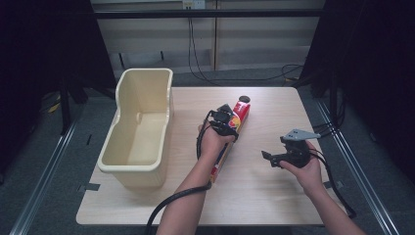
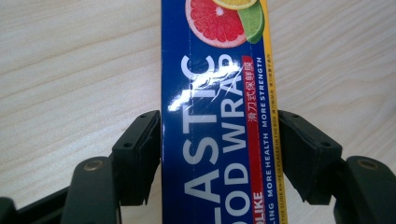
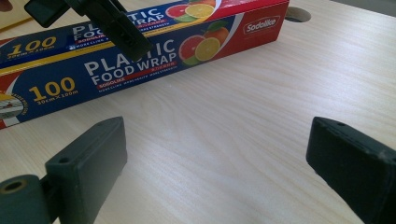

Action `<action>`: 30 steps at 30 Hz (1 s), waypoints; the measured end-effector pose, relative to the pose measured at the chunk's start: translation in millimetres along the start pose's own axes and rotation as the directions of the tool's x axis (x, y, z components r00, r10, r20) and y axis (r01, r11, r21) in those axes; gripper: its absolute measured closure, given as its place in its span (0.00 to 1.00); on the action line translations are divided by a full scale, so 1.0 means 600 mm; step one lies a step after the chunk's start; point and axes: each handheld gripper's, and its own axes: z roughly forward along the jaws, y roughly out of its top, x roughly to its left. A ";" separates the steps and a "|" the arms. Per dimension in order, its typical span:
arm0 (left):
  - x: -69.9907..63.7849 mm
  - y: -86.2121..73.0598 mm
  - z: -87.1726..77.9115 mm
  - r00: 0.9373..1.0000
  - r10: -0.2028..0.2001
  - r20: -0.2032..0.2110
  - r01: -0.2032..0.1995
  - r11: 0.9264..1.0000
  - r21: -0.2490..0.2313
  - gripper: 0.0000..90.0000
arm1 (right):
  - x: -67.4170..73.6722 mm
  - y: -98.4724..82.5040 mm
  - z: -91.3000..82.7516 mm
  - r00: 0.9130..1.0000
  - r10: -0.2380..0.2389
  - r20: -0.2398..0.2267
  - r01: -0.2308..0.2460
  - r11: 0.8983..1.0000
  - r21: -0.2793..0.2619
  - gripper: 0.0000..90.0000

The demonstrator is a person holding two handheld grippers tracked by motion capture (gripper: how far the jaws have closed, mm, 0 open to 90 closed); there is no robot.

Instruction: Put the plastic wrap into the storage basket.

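Left tool (image 2: 218,154) clenched on the wrap box (image 2: 217,93) lying on the desk (image 1: 274,196); right tool (image 3: 217,168) released. Gripped off-centre, the long box could tip or slip when lifted.

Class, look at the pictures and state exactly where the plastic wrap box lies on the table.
In the high view the plastic wrap box lies near the table's middle, right of the cream bin, between the left gripper's jaws.

Blue-red plastic wrap box (image 1: 234,131) lying flat mid-table, apparently clamped.
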 end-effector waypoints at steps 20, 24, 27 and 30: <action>-0.007 0.014 -0.002 1.000 0.011 -0.011 -0.010 0.995 0.095 0.45 | -0.001 -0.002 0.001 1.000 0.002 -0.009 -0.002 1.000 -0.001 0.06; -0.011 0.016 -0.014 0.999 0.026 0.021 -0.029 0.992 0.120 0.46 | -0.002 -0.002 0.001 1.000 0.004 -0.013 -0.004 1.000 0.000 0.06; -0.012 0.019 -0.027 0.999 0.001 0.040 -0.006 0.990 0.141 0.46 | -0.002 -0.002 -0.001 1.000 0.012 -0.011 -0.012 1.000 0.000 0.06; -0.013 0.021 -0.037 0.999 -0.003 0.047 -0.004 0.988 0.155 0.46 | -0.002 -0.002 -0.001 1.000 0.006 -0.013 -0.006 1.000 -0.004 0.06</action>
